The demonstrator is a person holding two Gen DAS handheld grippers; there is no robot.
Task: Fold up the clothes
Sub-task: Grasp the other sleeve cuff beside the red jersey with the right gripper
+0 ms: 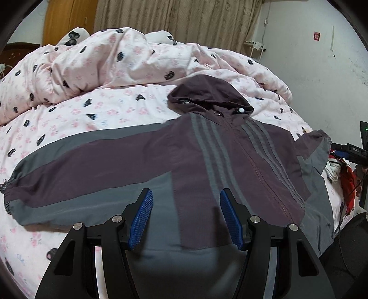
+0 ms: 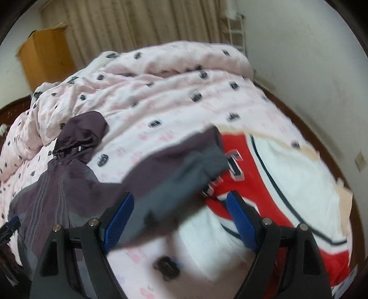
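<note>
The left gripper [image 1: 185, 216] hangs over the near hem of the purple-and-grey hooded jacket [image 1: 161, 158], its blue pads [image 1: 141, 218] about half apart with only flat cloth showing in the gap; nothing is pinched. The jacket lies face up on the pink patterned bedsheet [image 1: 76, 110], zip closed, hood [image 1: 207, 94] at the far end. Its left sleeve [image 1: 69, 165] runs out flat to the left. Its right sleeve [image 1: 315, 147] is bunched up at the right edge of the bed.

The right gripper [image 2: 180, 220] has its jaws spread wide. That same sleeve [image 2: 179, 168] crosses the space ahead of its pads; the view is smeared, so it seems to lie loose between them rather than gripped, with the grey part close to the left pad [image 2: 119, 220]. To the right of the sleeve, a red-and-white garment [image 2: 287, 174] with black trim is spread on the bed, the cuff overlapping its near-left corner.

At the far side a rumpled pink quilt [image 1: 115, 59] is heaped up, with a beige curtain [image 1: 179, 20] and a wooden cabinet [image 1: 66, 20] behind it.
</note>
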